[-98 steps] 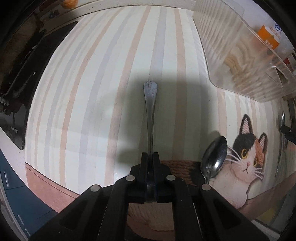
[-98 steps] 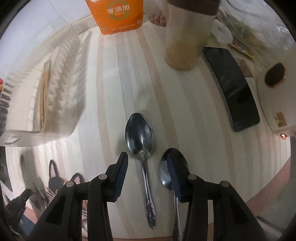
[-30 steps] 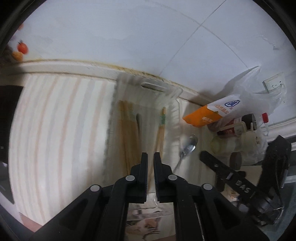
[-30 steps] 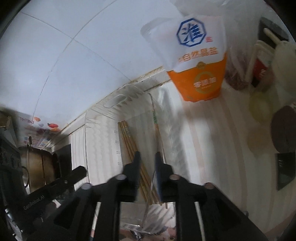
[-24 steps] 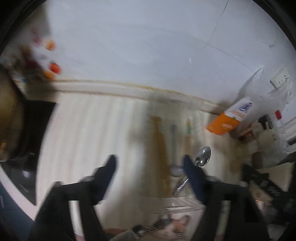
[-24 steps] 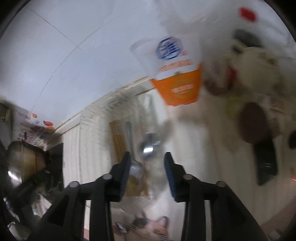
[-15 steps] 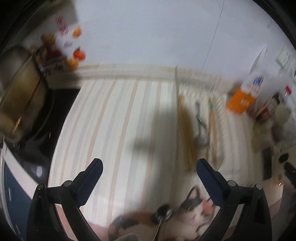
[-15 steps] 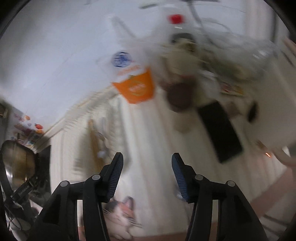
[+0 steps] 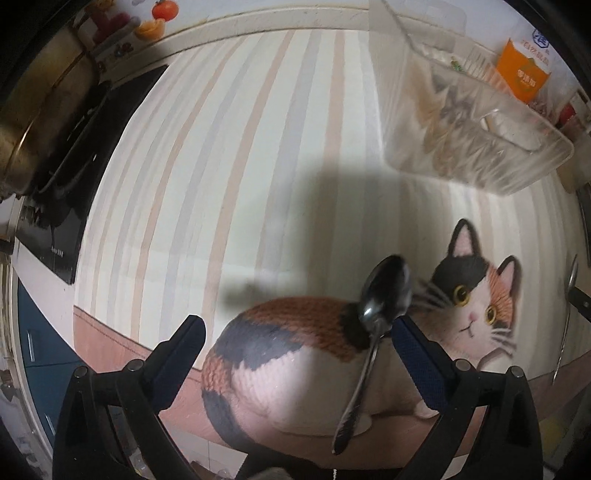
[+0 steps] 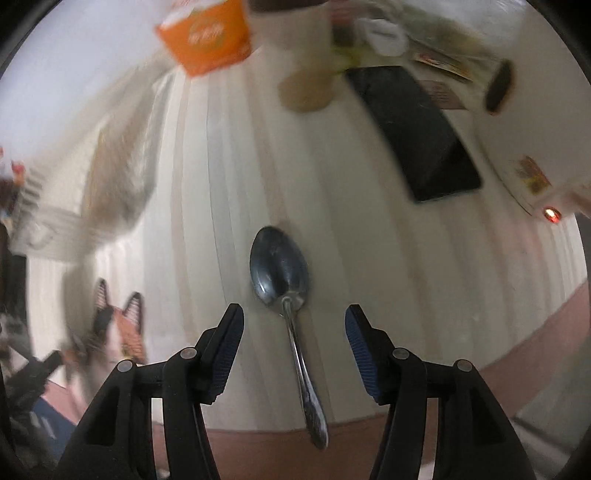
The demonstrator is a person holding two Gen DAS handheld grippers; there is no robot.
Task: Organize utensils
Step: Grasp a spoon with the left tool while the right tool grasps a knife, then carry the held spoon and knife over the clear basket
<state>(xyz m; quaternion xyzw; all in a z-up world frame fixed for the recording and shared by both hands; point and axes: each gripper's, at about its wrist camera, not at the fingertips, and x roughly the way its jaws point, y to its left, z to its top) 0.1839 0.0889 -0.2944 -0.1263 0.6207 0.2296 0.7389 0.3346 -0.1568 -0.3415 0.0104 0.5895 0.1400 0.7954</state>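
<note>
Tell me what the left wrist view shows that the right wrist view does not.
Only left wrist view: the cat's face, a dark stovetop, a spoon lying on the cat picture.
Only right wrist view: a black flat device, another spoon on the stripes.
Both: the clear tray, the orange packet, each gripper open.

Striped mat (image 9: 236, 155): pale cream with beige and grey stripes, covering the worktop; a printed calico cat (image 9: 369, 339) lies across its near edge, above a pink border.
Black cooktop (image 9: 77, 162): at the mat's left side, a brass-coloured pot (image 9: 33, 110) standing on it.
Orange-and-white packet (image 10: 207, 33): upright at the back, near the wall.
Black flat slab (image 10: 417, 133): lying on the mat to the right.
Jar with pale contents (image 10: 306, 74): blurred, between packet and slab.
</note>
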